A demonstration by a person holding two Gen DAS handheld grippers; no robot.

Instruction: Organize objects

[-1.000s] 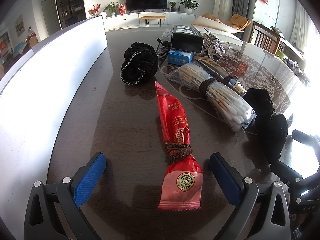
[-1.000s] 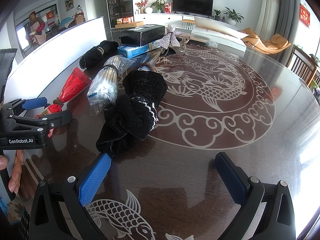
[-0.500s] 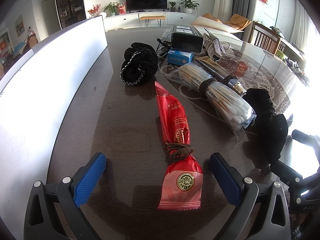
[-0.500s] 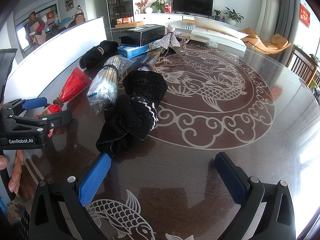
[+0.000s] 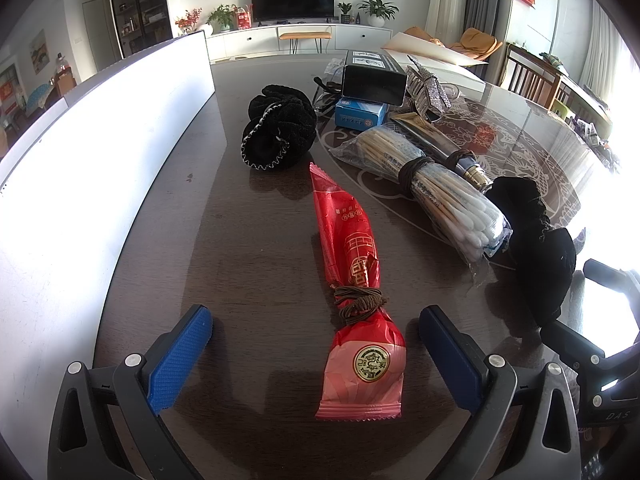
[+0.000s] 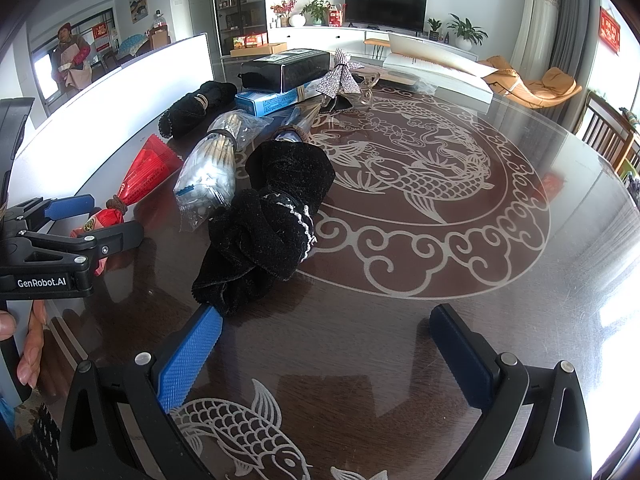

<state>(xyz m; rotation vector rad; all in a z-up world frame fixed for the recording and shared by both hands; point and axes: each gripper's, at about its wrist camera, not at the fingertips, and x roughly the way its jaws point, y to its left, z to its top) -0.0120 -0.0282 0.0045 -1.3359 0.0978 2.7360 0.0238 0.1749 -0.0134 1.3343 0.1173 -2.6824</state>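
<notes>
Jaws on both the left gripper [image 5: 316, 348] and right gripper [image 6: 324, 352] stand apart, empty. Between the left fingers lies the red crinkly foil packet [image 5: 354, 280] on the dark glossy table [image 5: 248, 240]. Likely light, slippery; grasp at its brown cord tie [image 5: 360, 300].

Glossy red foil packet [image 5: 357, 276], fuzzy black cloth bundle [image 6: 266, 226], glossy patterned glass tabletop [image 6: 460, 272], textured blue tool pads [image 5: 178, 360]
</notes>
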